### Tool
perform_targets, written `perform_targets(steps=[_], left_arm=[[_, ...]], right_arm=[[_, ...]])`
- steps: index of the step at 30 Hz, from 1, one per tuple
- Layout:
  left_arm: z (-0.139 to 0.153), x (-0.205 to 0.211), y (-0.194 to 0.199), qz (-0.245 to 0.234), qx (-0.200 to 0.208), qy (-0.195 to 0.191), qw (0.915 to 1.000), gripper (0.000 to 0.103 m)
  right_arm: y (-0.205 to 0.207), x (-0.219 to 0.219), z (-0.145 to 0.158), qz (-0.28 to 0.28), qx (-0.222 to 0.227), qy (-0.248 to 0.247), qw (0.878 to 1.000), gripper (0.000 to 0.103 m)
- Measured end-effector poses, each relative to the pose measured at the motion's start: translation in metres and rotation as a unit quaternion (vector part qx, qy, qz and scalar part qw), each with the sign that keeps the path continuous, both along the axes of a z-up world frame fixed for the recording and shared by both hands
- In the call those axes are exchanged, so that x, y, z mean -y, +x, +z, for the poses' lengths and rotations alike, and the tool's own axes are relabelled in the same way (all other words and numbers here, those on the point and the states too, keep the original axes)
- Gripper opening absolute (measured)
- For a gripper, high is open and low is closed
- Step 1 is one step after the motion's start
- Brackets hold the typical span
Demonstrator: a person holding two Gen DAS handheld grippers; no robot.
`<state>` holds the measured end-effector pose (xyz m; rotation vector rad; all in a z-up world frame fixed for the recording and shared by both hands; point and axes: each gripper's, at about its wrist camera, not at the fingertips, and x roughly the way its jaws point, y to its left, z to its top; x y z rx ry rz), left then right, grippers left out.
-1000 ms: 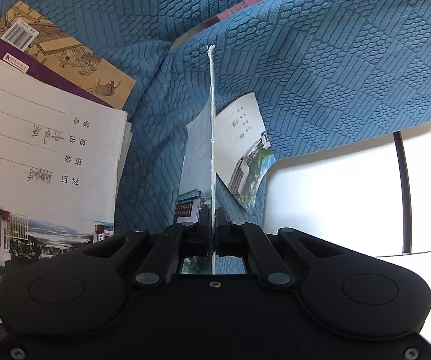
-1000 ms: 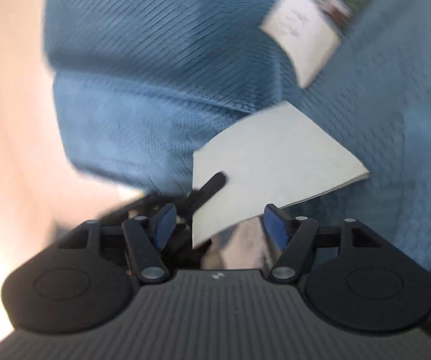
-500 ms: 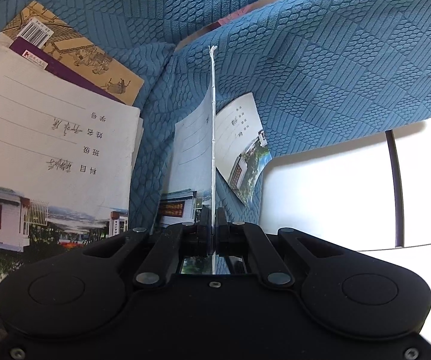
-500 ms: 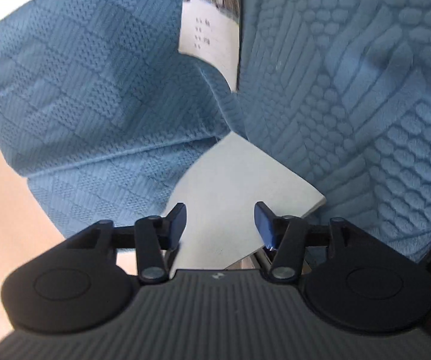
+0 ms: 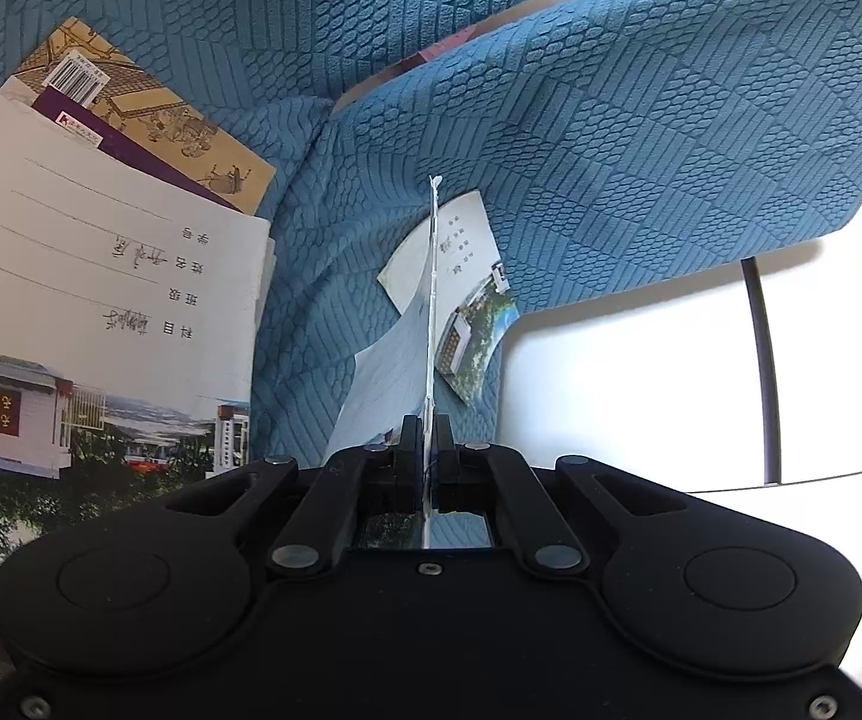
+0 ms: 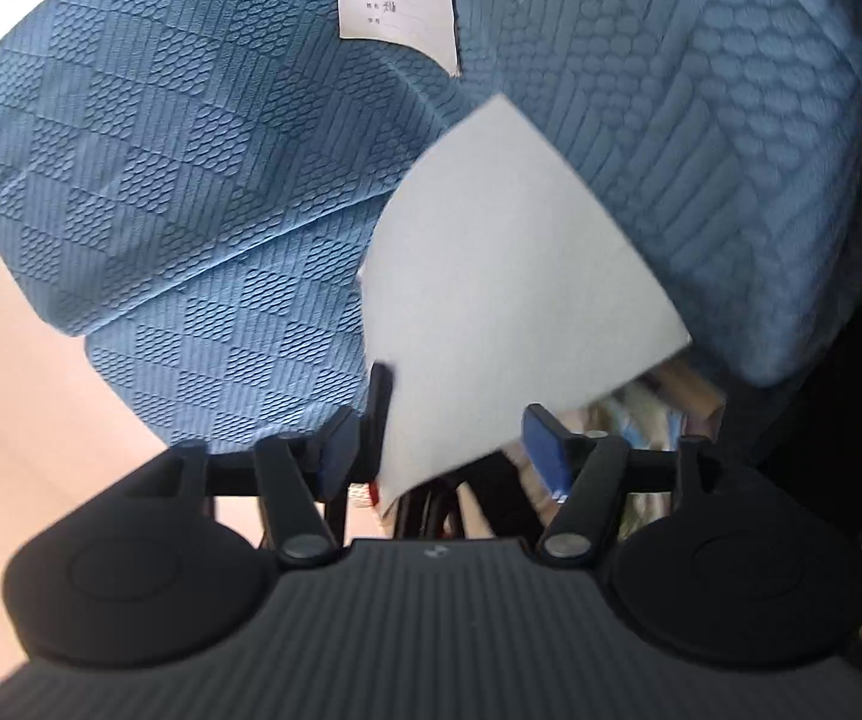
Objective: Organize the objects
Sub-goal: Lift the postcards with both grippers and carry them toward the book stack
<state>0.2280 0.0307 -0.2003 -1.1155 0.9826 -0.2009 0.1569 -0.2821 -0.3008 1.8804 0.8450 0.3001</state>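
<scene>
Most of what I see in both views is a blue textured cover (image 5: 641, 138) draped over a seat cushion, with a pale floor (image 5: 629, 396) showing beyond its edge. On the left of my left view a stack of books (image 5: 101, 276) lies on the cover: a white exercise book with handwritten lines on top, a purple one and a tan illustrated one poking out from under it. Farther ahead a smaller booklet (image 5: 461, 288) sits alone on the cover near the cushion's front edge; in the right view it appears at the top (image 6: 398, 0). My left hand-held gripper (image 5: 428, 450) is clamped tight on a thin notebook (image 5: 392, 384), held edge-on so that it stands upright between the pads. From the right view that notebook (image 6: 509, 276) shows as a plain white sheet, its lower corner between the blue pads of my right hand-held gripper (image 6: 437, 444), whose jaws are opening and not pressing on it.
</scene>
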Motion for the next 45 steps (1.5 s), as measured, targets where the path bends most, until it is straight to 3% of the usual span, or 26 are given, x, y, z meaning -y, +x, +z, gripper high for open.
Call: perform_targets(steps=[6, 13, 15, 17, 20, 26, 33, 39, 45], left_arm=[[0.010, 0.003, -0.004, -0.005, 0.013, -0.012, 0.9998, 0.001], [0.020, -0.003, -0.013, -0.005, 0.021, -0.017, 0.9996, 0.001], [0.023, -0.007, -0.016, -0.002, 0.024, -0.019, 0.9995, 0.001], [0.025, -0.012, -0.018, 0.001, 0.027, -0.031, 0.9992, 0.001], [0.036, -0.019, -0.020, -0.001, 0.044, -0.042, 0.9981, 0.002], [0.072, -0.040, -0.024, -0.004, 0.079, -0.047, 0.9958, 0.004], [0.086, -0.073, -0.037, -0.002, 0.091, -0.029, 0.9954, 0.006], [0.059, -0.101, -0.058, 0.004, 0.062, -0.008, 0.9980, 0.009], [0.027, -0.119, -0.077, 0.017, 0.035, -0.003, 0.9992, 0.011]], right_arm=[[-0.007, -0.013, 0.013, 0.002, 0.009, 0.029, 1.000, 0.070], [0.004, 0.013, 0.011, -0.068, 0.007, -0.014, 0.998, 0.066], [0.009, 0.020, 0.016, -0.074, 0.011, -0.031, 0.997, 0.052], [0.011, 0.023, 0.025, -0.080, 0.015, -0.063, 0.995, 0.017], [0.014, 0.020, 0.043, -0.079, 0.041, -0.098, 0.991, 0.010], [0.030, 0.009, 0.089, -0.056, 0.109, -0.146, 0.982, 0.008], [0.034, -0.012, 0.126, -0.005, 0.173, -0.232, 0.957, 0.008], [0.030, -0.043, 0.125, 0.052, 0.196, -0.313, 0.928, 0.010], [0.023, -0.074, 0.112, 0.108, 0.217, -0.391, 0.888, 0.011]])
